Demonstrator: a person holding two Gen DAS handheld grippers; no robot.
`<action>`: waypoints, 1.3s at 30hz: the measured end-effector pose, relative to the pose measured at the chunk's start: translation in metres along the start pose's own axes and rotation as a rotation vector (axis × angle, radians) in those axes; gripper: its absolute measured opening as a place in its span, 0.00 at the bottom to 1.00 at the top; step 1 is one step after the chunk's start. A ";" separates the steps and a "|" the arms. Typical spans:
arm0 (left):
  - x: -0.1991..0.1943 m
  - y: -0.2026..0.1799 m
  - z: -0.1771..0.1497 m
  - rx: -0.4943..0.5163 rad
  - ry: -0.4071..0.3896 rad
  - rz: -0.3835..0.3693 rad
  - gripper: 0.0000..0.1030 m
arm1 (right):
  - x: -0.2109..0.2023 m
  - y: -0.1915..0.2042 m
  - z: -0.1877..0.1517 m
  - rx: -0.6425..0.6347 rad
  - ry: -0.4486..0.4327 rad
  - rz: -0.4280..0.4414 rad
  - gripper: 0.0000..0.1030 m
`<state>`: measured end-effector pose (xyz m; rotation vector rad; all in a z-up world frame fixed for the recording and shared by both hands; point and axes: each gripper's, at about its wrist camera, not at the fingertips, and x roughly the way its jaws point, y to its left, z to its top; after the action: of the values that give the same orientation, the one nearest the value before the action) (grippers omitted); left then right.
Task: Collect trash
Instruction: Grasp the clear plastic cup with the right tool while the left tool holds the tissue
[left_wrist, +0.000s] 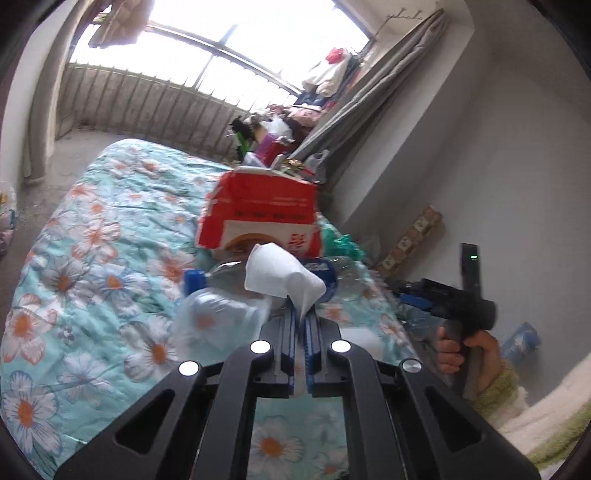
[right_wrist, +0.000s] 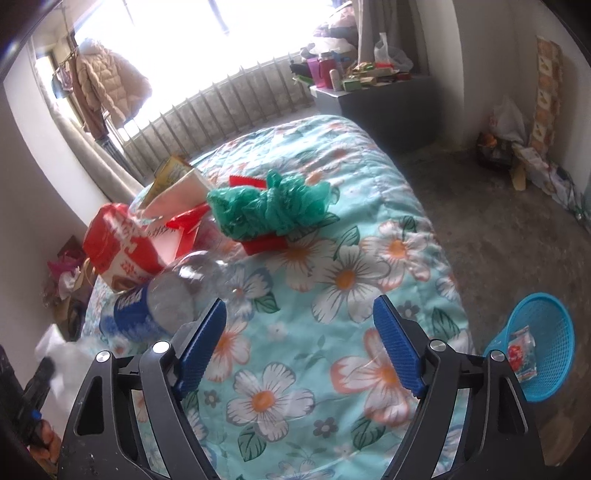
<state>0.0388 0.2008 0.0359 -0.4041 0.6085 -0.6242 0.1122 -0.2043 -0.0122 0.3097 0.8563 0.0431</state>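
You're not far into this one, judging by how much is lying around on the bed (right_wrist: 369, 177). Going left to right: your left claw (left_wrist: 302, 317) is pinching a crumpled white tissue (left_wrist: 277, 273) tight between its blue pads, held up over the quilt, so that piece is looking ready to go. Behind it the red carton (left_wrist: 258, 210) is sitting on the quilt, with a clear plastic bottle (right_wrist: 177, 295) with a blue label lying next to it, then the bunched green plastic bag (right_wrist: 266, 210) resting on a red wrapper (right_wrist: 264, 245). Your right claw (right_wrist: 299, 343) is hanging wide open over the flowered quilt with nothing between the pads, bottle just to its left. Way over on the floor the blue basket (right_wrist: 554, 332) is holding what looks like one small wrapper already, so I'm guessing that's the bin. Hard to call: the left view is showing a second bottle-ish blur by the tissue, but it's smeared, and the carton's far side is hidden.
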 end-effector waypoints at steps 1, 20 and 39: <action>-0.003 -0.006 0.001 0.003 -0.006 -0.053 0.03 | -0.001 -0.002 0.001 0.005 -0.006 -0.004 0.74; 0.067 -0.046 -0.045 0.084 0.182 -0.036 0.03 | 0.020 0.002 0.039 0.117 0.085 0.249 0.47; 0.010 -0.016 -0.086 -0.116 0.265 0.046 0.03 | 0.060 0.258 -0.062 -1.038 0.211 0.478 0.27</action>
<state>-0.0158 0.1678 -0.0248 -0.4175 0.9074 -0.6051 0.1275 0.0672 -0.0208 -0.4845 0.8462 0.9471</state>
